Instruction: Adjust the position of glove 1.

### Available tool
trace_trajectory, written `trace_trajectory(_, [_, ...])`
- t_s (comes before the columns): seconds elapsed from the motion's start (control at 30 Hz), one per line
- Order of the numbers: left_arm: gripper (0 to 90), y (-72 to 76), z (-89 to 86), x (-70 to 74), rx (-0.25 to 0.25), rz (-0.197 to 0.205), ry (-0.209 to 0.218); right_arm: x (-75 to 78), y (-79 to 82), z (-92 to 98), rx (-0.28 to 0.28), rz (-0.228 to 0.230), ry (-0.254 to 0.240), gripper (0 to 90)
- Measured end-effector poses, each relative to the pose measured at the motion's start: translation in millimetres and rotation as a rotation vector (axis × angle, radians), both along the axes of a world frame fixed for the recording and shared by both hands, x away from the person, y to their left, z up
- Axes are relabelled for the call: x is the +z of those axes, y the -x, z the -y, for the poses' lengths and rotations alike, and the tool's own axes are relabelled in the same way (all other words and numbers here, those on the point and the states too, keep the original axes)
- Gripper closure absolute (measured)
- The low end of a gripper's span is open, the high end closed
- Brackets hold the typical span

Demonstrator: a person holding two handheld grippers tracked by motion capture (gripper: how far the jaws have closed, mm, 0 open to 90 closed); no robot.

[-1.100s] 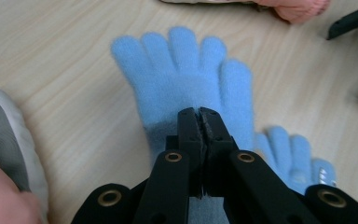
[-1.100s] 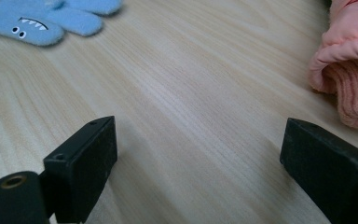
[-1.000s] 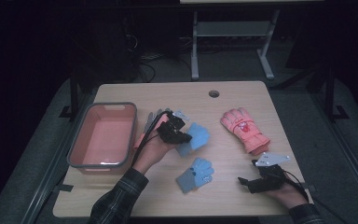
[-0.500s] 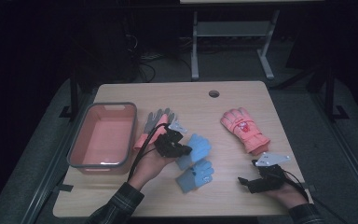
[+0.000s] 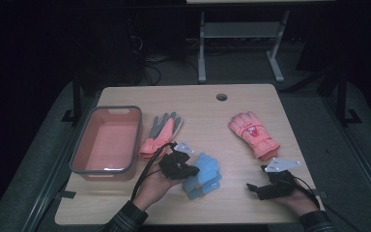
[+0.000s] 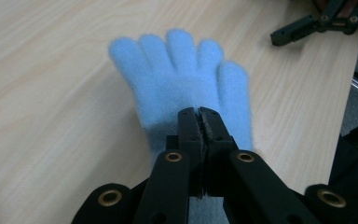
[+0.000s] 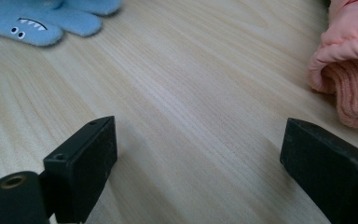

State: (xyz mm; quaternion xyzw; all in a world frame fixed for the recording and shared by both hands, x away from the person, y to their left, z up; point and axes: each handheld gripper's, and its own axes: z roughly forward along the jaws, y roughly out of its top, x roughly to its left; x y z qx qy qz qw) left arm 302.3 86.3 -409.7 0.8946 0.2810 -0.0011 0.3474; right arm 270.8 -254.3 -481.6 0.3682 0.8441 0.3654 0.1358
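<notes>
At the table's near middle, the left gripper [image 5: 187,170], jaws clamped on a blue glove [image 6: 186,88], is laying it onto its mate after dragging it nearer, while the right gripper [image 5: 252,189] is resting wide open, empty.

On the table [image 5: 125,203] we see a tub [image 5: 79,155] at the left edge, with a glove [image 5: 160,135] just to its right. Nearer us, around the middle, two gloves [image 5: 204,176] lie one over the other, and the left gripper [image 5: 186,170] sits on their left end. Well to the right lies a mitten [image 5: 252,134], farther back. In front of it, by the near right corner, we find the right gripper [image 5: 252,188].
</notes>
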Motion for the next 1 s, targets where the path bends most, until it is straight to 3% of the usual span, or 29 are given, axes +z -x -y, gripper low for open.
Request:
trace_trajectory(0.43, [88.5,3.7,9.0,-10.2,-0.041,-0.012,-0.035,-0.1,-0.7,-0.2,0.001,0.001,0.001,10.3])
trace_trajectory(0.5, [88.5,5.2,11.4,-12.6,-0.027,-0.023,-0.027,-0.1,-0.7,-0.2,0.001,0.001,0.001,10.3])
trace_trajectory(0.53, [88.5,4.3,10.8,-12.9,-0.044,-0.019,-0.048,-0.1,-0.7,-0.2,0.002,0.001,0.001,10.4])
trace_trajectory(0.63, [88.5,5.9,13.5,-16.6,-0.027,-0.031,-0.039,-0.1,-0.7,-0.2,0.002,0.001,0.001,10.3])
trace_trajectory(1.0, [87.2,5.4,18.0,-29.5,-0.042,-0.049,-0.084,-0.1,-0.7,-0.2,0.001,0.0,0.001,10.3])
